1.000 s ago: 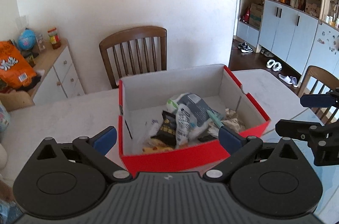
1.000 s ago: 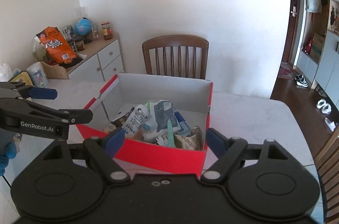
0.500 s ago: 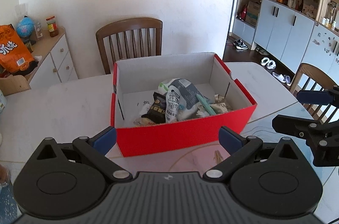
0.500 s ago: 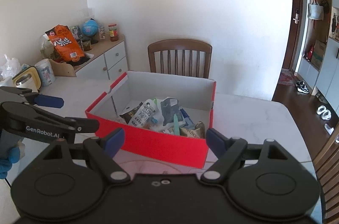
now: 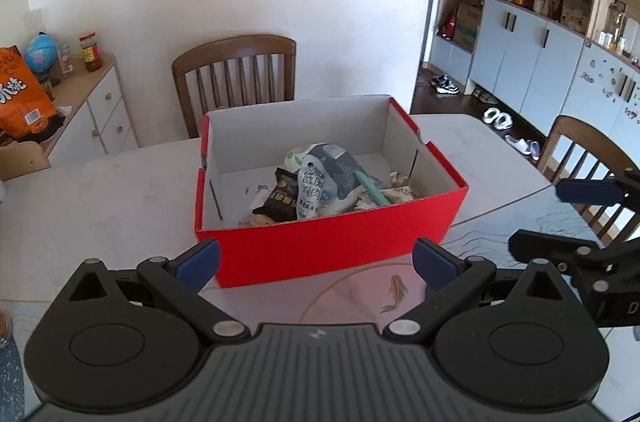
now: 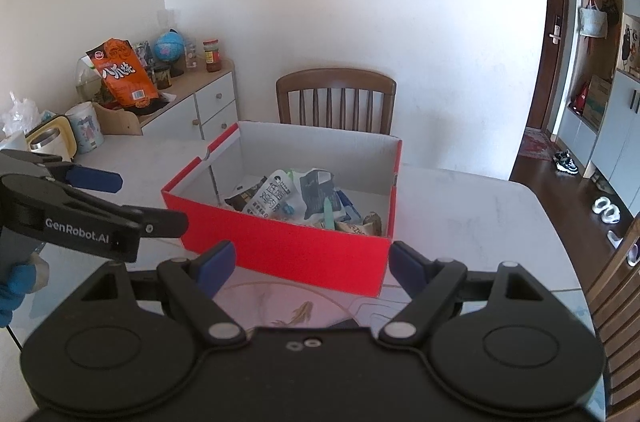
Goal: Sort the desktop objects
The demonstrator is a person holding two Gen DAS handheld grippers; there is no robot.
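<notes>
A red cardboard box (image 5: 332, 246) (image 6: 280, 250) stands on the white marble table (image 5: 100, 198). Inside lie snack packets, among them a white and grey pouch (image 5: 316, 182) (image 6: 276, 194), a black packet (image 5: 280, 198) and a teal pen (image 5: 370, 188) (image 6: 328, 214). My left gripper (image 5: 316, 262) is open just short of the box's near wall, nothing between its blue pads. My right gripper (image 6: 310, 262) is open too, before the box's near right corner. Each gripper shows at the side of the other's view: left gripper (image 6: 92, 198), right gripper (image 5: 576, 214).
A wooden chair (image 5: 236, 78) stands behind the table, another chair (image 5: 588, 158) at its right. A white sideboard (image 6: 192, 110) at the left carries an orange snack bag (image 6: 122, 74), a globe and a jar. A gloved hand (image 6: 16, 286) holds the left gripper.
Both grippers have drawn back from the box, so it looks smaller and farther away. Bare table now shows in front of its near wall. Both stay open.
</notes>
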